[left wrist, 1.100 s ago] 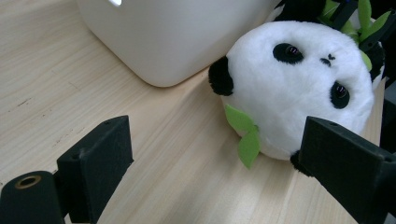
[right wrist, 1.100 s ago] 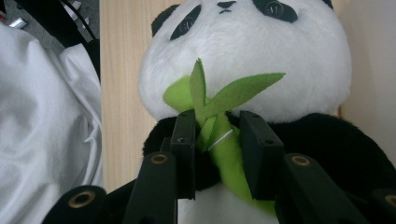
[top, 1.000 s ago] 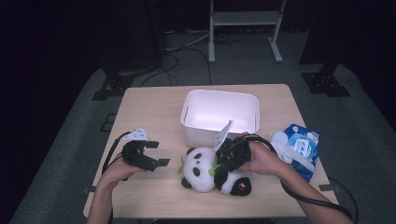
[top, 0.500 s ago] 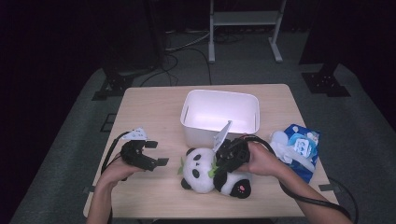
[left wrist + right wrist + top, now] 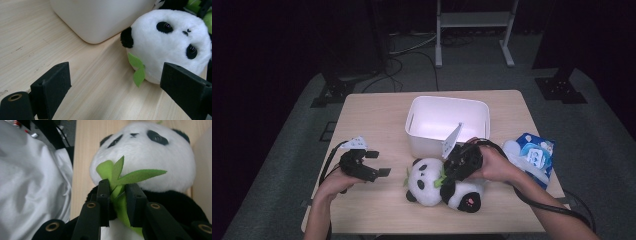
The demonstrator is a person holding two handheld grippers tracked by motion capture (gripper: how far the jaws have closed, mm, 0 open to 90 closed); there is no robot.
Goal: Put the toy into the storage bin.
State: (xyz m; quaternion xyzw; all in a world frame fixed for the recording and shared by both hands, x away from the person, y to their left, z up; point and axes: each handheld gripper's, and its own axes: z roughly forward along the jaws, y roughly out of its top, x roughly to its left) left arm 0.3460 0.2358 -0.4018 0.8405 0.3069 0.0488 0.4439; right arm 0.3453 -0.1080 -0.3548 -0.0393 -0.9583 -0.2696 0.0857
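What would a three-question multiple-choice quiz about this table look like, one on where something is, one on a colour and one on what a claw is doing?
1. Where does the toy panda lie?
A. inside the white bin
B. on the table in front of the white bin
C. on the floor

2. What colour is the felt leaf sprig on the panda's chest?
A. green
B. red
C. blue

3. How is the right claw set?
A. wide open above the bin
B. lying loose on the table
C. closed on the leaf sprig

Answers:
1 B, the high view shows it on the wood by the bin's near wall.
2 A, both gripper views show green felt.
3 C, its two jaws pinch the sprig's stem.
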